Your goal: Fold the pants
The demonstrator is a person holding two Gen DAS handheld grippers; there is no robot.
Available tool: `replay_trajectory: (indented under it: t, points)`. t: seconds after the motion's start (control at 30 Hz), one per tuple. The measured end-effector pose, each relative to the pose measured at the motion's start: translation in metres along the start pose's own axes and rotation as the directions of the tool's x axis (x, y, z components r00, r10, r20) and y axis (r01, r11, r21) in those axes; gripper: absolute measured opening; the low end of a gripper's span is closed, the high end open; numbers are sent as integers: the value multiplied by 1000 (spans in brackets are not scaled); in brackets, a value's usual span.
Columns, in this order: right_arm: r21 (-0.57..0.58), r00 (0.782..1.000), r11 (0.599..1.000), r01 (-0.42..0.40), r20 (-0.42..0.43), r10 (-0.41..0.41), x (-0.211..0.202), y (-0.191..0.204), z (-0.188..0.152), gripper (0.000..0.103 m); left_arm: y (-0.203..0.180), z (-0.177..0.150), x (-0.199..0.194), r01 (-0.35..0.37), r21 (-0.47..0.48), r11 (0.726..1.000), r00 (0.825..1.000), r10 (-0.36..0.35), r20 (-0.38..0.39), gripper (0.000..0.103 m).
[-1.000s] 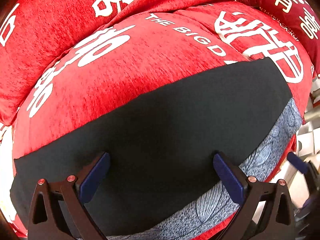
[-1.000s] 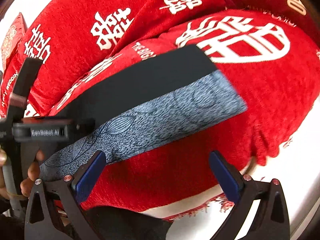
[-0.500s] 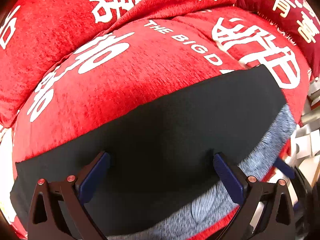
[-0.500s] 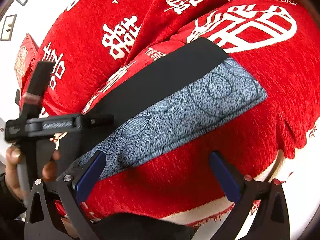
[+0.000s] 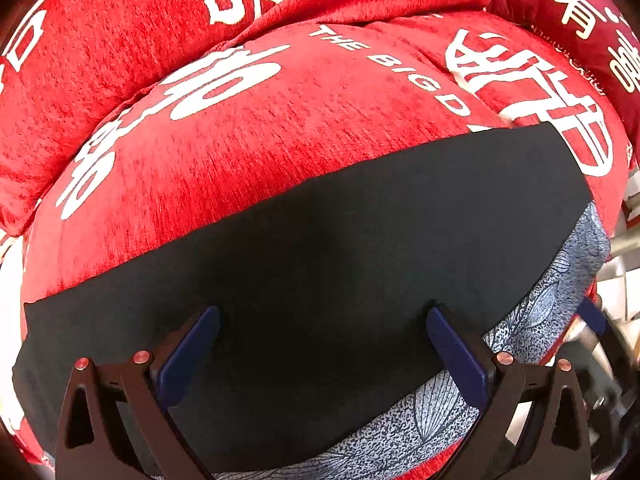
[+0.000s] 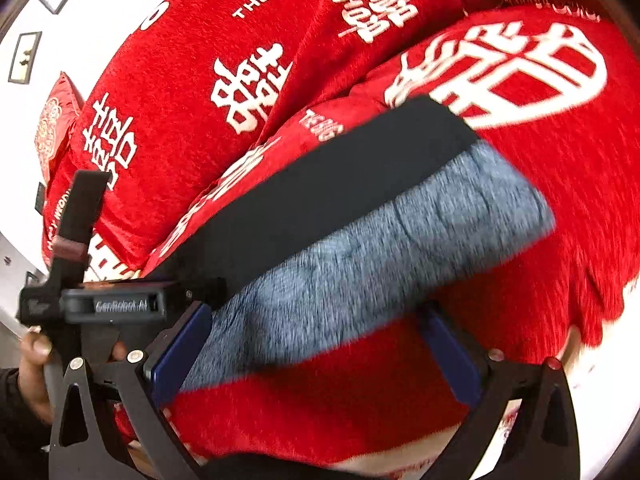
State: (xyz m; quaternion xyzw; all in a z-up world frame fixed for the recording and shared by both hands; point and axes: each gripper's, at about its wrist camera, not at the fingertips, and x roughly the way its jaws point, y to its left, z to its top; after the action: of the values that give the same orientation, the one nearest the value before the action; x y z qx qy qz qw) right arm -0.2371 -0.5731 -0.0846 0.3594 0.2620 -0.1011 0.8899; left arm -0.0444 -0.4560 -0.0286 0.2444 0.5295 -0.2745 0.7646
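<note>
Red cushions (image 5: 248, 152) carry the folded pants (image 5: 340, 264); both grippers' jaws gape wide, holding nothing.

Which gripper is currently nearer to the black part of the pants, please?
Left. The left gripper hovers over the black part; the right gripper sits beyond the grey patterned strip, farther off.

Red cover (image 5: 280, 128): white "THE BIG D…", large Chinese characters. Left gripper (image 6: 116, 304) body in right wrist view: "GenRobot.AI", blurred.
</note>
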Motion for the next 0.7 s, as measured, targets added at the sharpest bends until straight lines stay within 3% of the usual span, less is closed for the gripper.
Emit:
replay_trajectory:
  t: [0.37,0.5,0.53,0.6,0.67,0.7]
  points:
    - [-57,1000,998,-9,-5,9,31,8,40,103,8,6,-8,38,-29,999,999,-38,3,103]
    - [-118,999,993,-7,-44,2,38,17,46,101,28,-3,-29,44,-43,998,997,-41,59,103]
    - [-131,999,991,2,-49,-9,40,19,47,101,33,-4,-27,30,-48,998,998,-27,51,103]
    - [-154,998,988,23,-54,-31,45,22,48,100,43,-7,-4,4,-76,997,999,-7,-37,103]
    - [-163,997,986,37,-66,-48,48,26,52,92,43,-7,0,10,-83,997,1000,-9,1,103]
    - [-170,995,984,48,-73,-61,49,29,53,77,37,-6,2,-17,-62,998,1000,17,-2,103]
